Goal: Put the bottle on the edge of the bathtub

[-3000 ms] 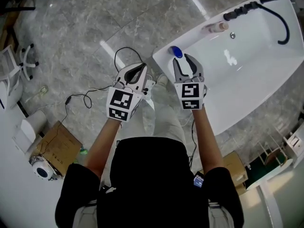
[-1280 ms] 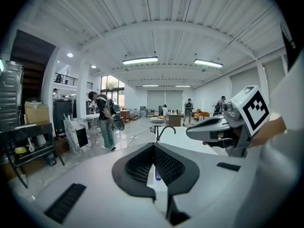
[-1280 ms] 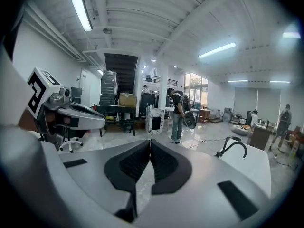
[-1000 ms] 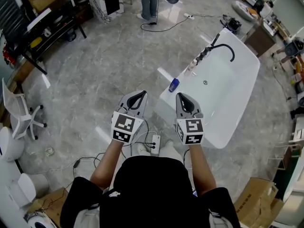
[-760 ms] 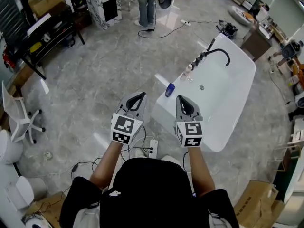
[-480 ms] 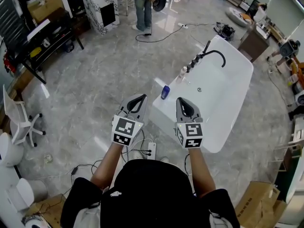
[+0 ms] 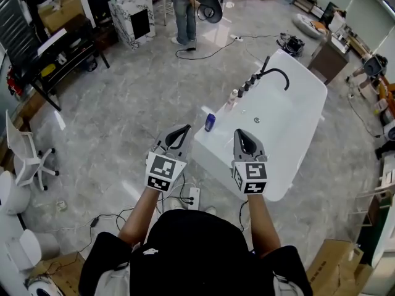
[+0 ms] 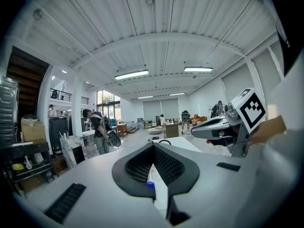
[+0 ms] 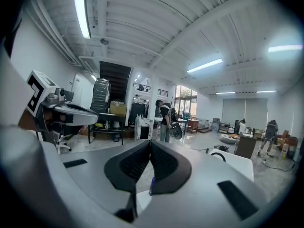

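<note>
Left hand-held gripper (image 7: 184, 130) and right hand-held gripper (image 7: 240, 134) backed off, jaws together, empty. Small blue plastic bottle (image 7: 210, 123) sits ahead on the white bathtub (image 7: 205, 139) edge, so it looks done.

I saw bright, even light fr ceiling tubes (image 8: 131, 74); floor (image 7: 213, 34) glared; both gripper views fisheye w/ dark corners.

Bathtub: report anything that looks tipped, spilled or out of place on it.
Nothing stands out. The blue bottle stands upright on the corner rim of the bathtub; a pale bottle stands beside the taps. No spill shows.
</note>
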`<state>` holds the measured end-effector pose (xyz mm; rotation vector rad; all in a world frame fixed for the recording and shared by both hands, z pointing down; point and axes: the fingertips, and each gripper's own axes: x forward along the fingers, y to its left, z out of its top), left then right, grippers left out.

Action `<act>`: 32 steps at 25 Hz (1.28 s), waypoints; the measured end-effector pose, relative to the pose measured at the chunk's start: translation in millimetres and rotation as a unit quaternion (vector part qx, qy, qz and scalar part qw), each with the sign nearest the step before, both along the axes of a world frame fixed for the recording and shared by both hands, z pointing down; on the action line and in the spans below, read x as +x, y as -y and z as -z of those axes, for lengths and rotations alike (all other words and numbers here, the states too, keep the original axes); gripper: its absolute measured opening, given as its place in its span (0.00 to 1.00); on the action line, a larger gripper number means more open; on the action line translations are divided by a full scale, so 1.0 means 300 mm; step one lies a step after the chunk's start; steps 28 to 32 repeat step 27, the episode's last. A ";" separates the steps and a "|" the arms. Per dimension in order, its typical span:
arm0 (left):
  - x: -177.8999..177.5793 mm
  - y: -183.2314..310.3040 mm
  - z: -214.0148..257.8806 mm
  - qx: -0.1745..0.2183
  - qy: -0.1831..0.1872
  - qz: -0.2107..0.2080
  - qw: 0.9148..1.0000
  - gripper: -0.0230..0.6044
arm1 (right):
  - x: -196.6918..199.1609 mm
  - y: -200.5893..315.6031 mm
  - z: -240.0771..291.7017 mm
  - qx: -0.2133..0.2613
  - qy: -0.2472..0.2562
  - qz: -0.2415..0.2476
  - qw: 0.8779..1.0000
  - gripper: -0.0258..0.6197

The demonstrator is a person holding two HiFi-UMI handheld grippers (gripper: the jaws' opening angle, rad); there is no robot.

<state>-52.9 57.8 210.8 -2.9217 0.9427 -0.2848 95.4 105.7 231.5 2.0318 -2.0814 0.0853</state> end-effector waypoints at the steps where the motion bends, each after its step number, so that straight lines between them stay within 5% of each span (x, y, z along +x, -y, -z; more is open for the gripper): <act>1: 0.002 -0.002 0.002 0.001 0.000 0.000 1.000 0.06 | 0.005 -0.003 0.003 0.002 0.001 0.000 1.000 0.08; 32: 0.005 -0.051 0.013 0.001 0.001 0.000 1.000 0.06 | -0.023 -0.043 0.005 0.007 0.017 0.014 1.000 0.08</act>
